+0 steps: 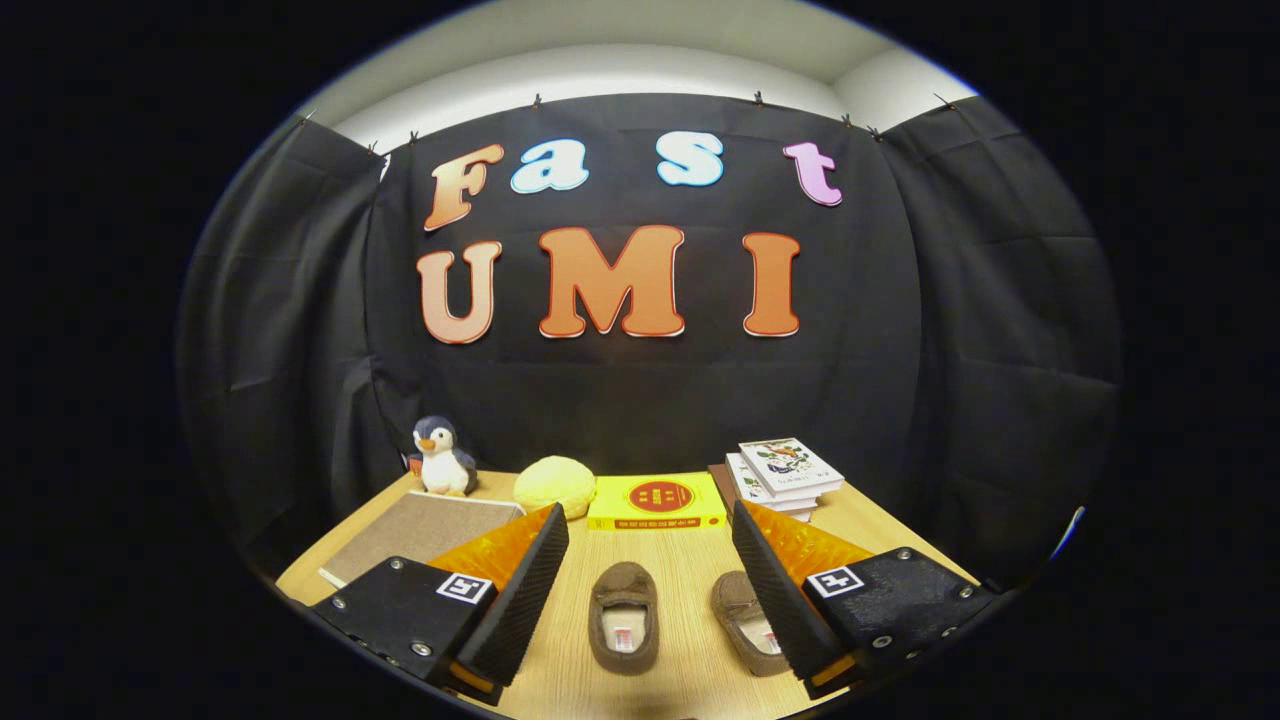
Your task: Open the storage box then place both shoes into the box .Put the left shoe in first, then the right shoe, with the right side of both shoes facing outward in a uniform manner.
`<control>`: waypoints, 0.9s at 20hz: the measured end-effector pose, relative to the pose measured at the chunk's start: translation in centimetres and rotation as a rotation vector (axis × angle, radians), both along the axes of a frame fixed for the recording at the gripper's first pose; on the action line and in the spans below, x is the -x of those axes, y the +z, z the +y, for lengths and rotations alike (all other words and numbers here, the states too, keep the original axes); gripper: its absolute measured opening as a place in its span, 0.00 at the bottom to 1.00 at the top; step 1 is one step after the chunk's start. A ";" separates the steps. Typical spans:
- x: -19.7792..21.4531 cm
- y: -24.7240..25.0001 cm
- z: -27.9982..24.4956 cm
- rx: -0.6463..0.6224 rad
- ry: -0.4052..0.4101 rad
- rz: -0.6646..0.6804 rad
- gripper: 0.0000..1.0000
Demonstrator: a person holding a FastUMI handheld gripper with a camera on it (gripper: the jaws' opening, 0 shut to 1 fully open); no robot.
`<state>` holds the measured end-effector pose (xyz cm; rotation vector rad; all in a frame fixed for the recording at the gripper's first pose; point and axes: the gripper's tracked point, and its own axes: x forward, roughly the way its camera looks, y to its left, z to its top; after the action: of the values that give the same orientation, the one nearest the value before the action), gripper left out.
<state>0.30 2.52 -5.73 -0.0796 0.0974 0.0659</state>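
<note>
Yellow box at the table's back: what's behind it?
Behind the flat yellow box hangs the black cloth wall; the table strip there is covered. The open hand-held gripper hovers well short, brown slippers between its fingers.

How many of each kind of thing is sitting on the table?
Slippers: 2, one between the open tool's fingers, one partly behind a finger.
Soft toys: 1, a penguin.
Yellow round cushions: 1.
Yellow boxes: 1.
Book stacks: 1; single books cannot be counted.
Flat brown pads: 1.
Total: 7.
</note>
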 end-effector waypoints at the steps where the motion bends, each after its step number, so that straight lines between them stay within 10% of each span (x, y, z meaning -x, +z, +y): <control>1: -0.1 -1.0 0.0 0.008 0.003 0.019 0.98; 8: -0.4 -6.5 3.8 -0.116 0.177 0.168 0.99; 18: -0.1 -13.2 9.8 -0.819 0.545 0.609 0.98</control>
<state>0.36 12.32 -18.90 0.7422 0.6470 0.6684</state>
